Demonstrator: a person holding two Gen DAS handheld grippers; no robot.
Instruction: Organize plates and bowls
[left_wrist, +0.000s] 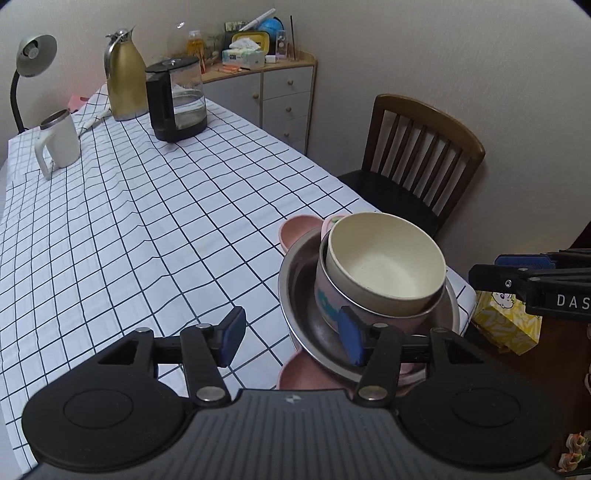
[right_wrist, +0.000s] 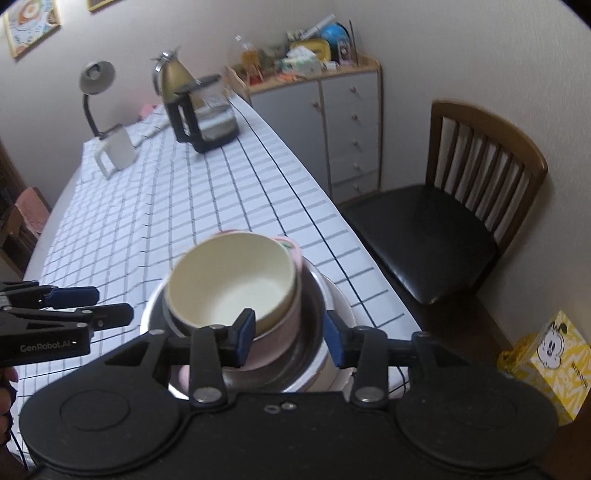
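Note:
A stack stands at the table's near right corner: a cream bowl (left_wrist: 386, 258) nested in a pink bowl (left_wrist: 328, 306), inside a steel bowl (left_wrist: 295, 284), on a pink divided plate (left_wrist: 295, 227). The same stack shows in the right wrist view: cream bowl (right_wrist: 231, 284), steel bowl (right_wrist: 317, 314). My left gripper (left_wrist: 291, 338) is open and empty, just left of the stack, its right finger over the steel bowl's rim. My right gripper (right_wrist: 290, 338) is open and empty, its fingers straddling the near side of the stack. It also shows in the left wrist view (left_wrist: 517, 280).
A checked tablecloth (left_wrist: 147, 221) covers the table. At the far end stand a white mug (left_wrist: 61, 142), a gold thermos (left_wrist: 123, 81), a glass kettle (left_wrist: 177, 99) and a desk lamp (left_wrist: 31, 62). A wooden chair (right_wrist: 461, 206) is right of the table; a yellow box (right_wrist: 550, 358) lies on the floor.

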